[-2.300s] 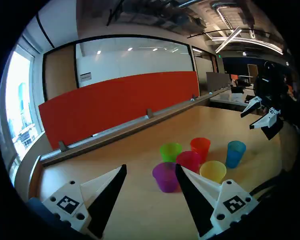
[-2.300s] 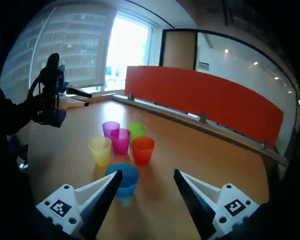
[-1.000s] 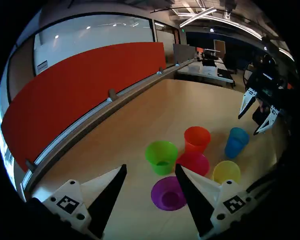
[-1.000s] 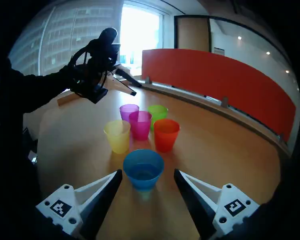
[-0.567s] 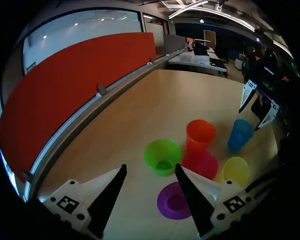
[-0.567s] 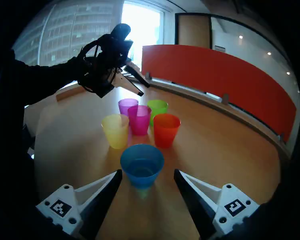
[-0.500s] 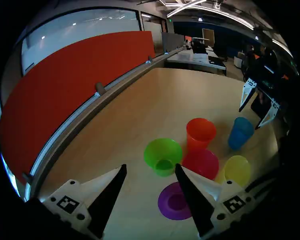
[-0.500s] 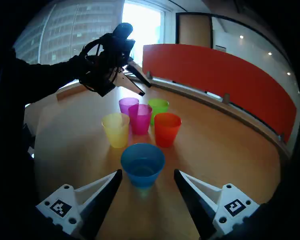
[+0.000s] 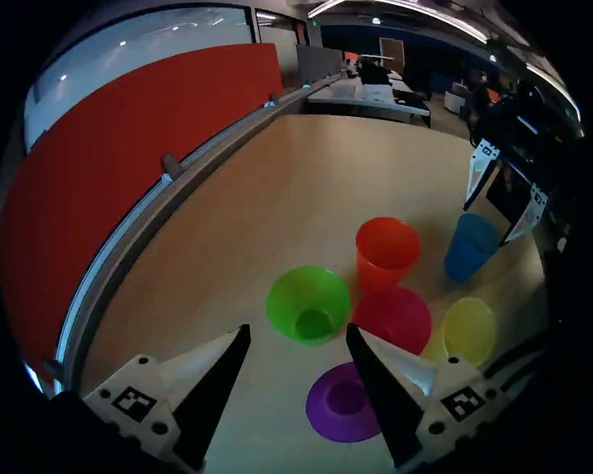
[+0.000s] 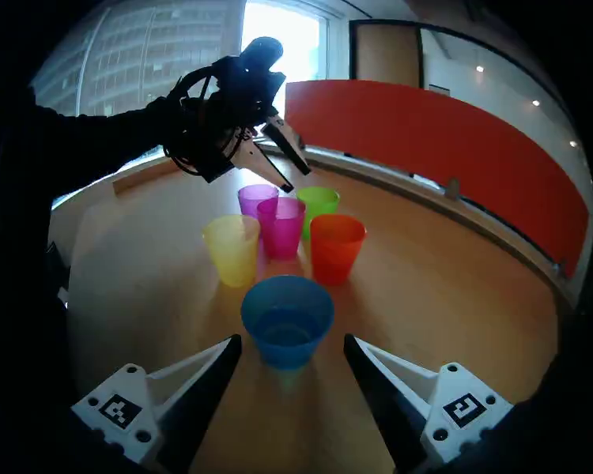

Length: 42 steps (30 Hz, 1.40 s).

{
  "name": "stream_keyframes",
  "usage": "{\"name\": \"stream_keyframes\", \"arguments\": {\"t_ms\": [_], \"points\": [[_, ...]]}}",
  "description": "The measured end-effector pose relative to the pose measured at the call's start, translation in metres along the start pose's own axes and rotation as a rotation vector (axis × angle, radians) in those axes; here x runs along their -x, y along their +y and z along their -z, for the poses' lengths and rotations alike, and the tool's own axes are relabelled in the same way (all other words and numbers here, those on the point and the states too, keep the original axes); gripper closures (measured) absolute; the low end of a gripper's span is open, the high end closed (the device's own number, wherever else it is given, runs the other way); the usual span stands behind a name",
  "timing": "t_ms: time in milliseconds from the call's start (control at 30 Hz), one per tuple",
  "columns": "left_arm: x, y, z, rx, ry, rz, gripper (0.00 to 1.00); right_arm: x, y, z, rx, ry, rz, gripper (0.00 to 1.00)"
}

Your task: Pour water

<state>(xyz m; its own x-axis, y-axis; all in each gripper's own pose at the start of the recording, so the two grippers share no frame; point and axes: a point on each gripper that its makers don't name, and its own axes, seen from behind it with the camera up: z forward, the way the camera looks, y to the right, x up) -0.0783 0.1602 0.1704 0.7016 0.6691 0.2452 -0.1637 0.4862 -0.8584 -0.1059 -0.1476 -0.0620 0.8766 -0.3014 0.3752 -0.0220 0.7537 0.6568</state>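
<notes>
Both of your grippers hung over the wooden table point(image 10: 455, 316) with fingers spread apart and nothing between them. The right gripper point(image 10: 291, 340) looked straight along its fingers at the blue cup point(image 10: 287, 320), which stood upright just beyond the fingertips and centred in the gap. It appeared to hold some water in the bottom. That put the right hand much the nearer to it, and the line from gripper to cup ran dead ahead, with the cup's long axis vertical and across the closing line of the fingers.

Beyond it stood the other five cups in a tight cluster: yellow cup point(image 10: 233, 249), magenta cup point(image 10: 281, 227), orange cup point(image 10: 336, 246), purple cup point(image 10: 257, 197) and green cup point(image 10: 319, 204).

Your left gripper point(image 9: 297, 326) was tilted down over the cluster's far side. In the left gripper view the green cup's open mouth sat just ahead of its fingertips, and the purple one lay under its right finger.

By my judgement, a short forward push would have set the right fingers either side of the blue cup's wall. A grasp low on the wall looked safer against tipping.
</notes>
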Motion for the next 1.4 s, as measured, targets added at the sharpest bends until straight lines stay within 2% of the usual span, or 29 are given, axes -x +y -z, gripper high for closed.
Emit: {"name": "stream_keyframes", "arguments": {"t_ms": [400,1400], "points": [[0.002,0.004,-0.008,0.015,-0.048,-0.043,0.10,0.004,-0.003,-0.008,-0.014,-0.014,0.015,0.00],[0.001,0.013,-0.024,0.049,-0.104,-0.081,0.10,0.006,-0.002,-0.022,-0.017,-0.040,0.023,0.00]]}}
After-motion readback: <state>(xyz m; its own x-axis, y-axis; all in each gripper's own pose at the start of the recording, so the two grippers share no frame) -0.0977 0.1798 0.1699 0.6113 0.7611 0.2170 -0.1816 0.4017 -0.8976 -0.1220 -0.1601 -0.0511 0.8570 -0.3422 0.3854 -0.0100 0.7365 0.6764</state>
